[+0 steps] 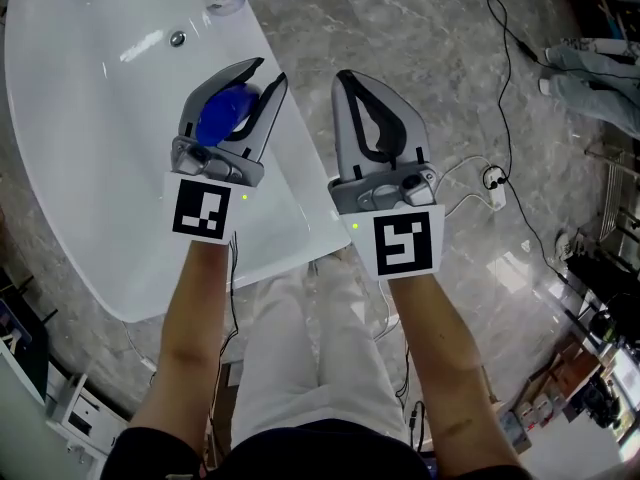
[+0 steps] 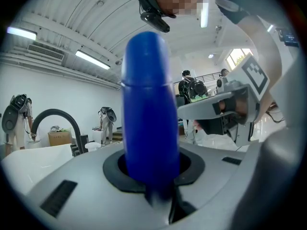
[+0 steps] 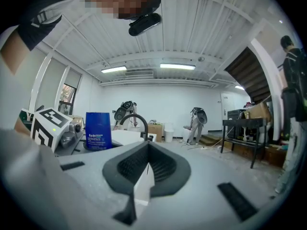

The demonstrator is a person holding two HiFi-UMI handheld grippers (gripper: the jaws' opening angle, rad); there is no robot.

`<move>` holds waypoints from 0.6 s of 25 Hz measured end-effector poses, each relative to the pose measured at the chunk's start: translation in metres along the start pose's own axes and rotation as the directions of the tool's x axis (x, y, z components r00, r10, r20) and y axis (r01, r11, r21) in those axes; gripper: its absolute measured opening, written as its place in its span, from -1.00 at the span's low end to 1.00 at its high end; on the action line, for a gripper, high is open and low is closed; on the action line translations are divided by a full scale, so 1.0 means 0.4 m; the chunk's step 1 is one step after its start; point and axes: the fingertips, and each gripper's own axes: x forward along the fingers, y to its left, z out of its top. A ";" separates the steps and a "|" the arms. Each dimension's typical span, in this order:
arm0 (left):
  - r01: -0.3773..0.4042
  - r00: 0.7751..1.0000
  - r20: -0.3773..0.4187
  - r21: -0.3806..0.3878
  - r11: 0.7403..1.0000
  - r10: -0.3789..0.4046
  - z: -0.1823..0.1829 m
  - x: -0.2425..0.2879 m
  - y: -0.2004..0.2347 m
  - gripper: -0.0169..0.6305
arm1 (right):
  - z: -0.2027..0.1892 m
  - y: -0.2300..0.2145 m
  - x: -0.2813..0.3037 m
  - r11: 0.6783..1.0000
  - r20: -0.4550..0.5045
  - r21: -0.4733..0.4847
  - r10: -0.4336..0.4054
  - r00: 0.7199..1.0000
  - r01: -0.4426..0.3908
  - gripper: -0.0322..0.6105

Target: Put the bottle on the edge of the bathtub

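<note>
Over the tub (image 1: 80, 128), left of centre in the head view, my left gripper (image 1: 268, 72) is clenched on the bottle (image 1: 225, 111). The bottle is smooth, glossy blue plastic: a round cylinder with a domed end and a thin seam ringing it below the dome. It sits deep between my grey jaws, its body running along them, pressed by the black ribbed pads on both sides. In the left gripper view it fills the middle of the frame, rising straight out of the pads. From the right gripper view it shows at the left as a squat blue cylinder with white print on it.

The tub is a glossy white oval shell with a small round metal drain (image 1: 178, 38) near the upper left of the frame. The bottle hangs above the tub's inside, near the right rim but not on it.

My right gripper (image 1: 348, 76) is at centre frame, jaws pressed together on nothing, over the polished grey marble floor (image 1: 420, 28) just beside the rim. A thin black cable (image 1: 508, 68) snakes across the floor at upper right.
</note>
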 end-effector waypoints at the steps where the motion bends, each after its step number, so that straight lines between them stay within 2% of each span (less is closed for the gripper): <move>1: 0.001 1.000 -0.002 -0.005 1.000 -0.001 -0.011 0.006 0.001 -0.63 | -0.006 0.001 0.001 1.000 0.001 0.005 0.000 1.000 0.000 -0.91; 10: 0.021 1.000 -0.013 -0.054 0.998 -0.021 -0.103 0.058 0.016 -0.63 | -0.073 -0.001 0.013 0.999 -0.035 0.049 -0.006 0.999 0.007 -0.91; 15: 0.036 0.999 -0.011 -0.043 0.998 -0.036 -0.138 0.081 0.011 -0.63 | -0.081 0.000 0.016 0.998 -0.032 0.063 -0.012 0.999 0.014 -0.91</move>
